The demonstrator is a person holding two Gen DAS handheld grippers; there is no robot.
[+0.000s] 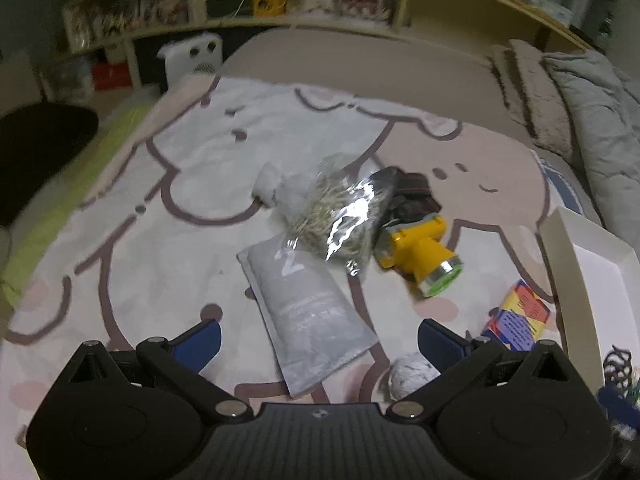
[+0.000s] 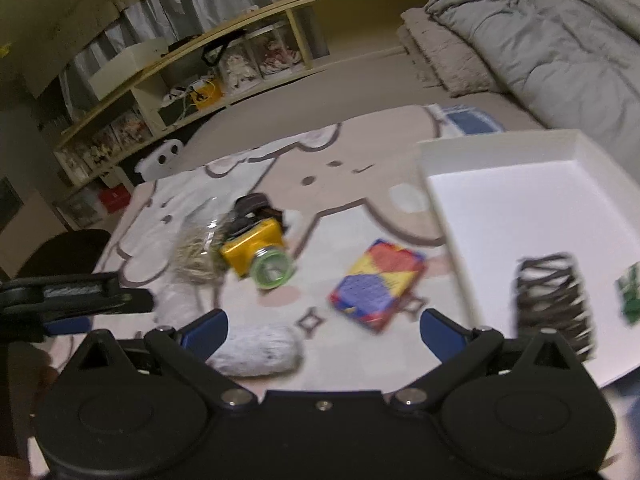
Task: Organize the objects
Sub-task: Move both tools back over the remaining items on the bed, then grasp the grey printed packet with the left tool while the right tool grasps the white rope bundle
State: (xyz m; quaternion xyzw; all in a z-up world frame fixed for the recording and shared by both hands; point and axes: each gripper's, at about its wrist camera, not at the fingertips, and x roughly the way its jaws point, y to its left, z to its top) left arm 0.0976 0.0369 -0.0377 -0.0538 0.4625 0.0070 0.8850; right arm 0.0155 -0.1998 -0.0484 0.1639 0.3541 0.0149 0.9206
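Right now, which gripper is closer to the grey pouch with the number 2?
Left. The left gripper is open with the grey pouch lying between its fingers. The right gripper is open over the white fuzzy roll, further right, toward the white box.

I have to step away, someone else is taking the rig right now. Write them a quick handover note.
Left hand-held gripper: open, empty, over the grey pouch.
Right hand-held gripper: open, empty, above the blanket.
Done: a dark coiled item and a small green item lie in the white tray.
Left on the blanket: grey pouch, clear bag, yellow headlamp, colourful box, white fuzzy roll.
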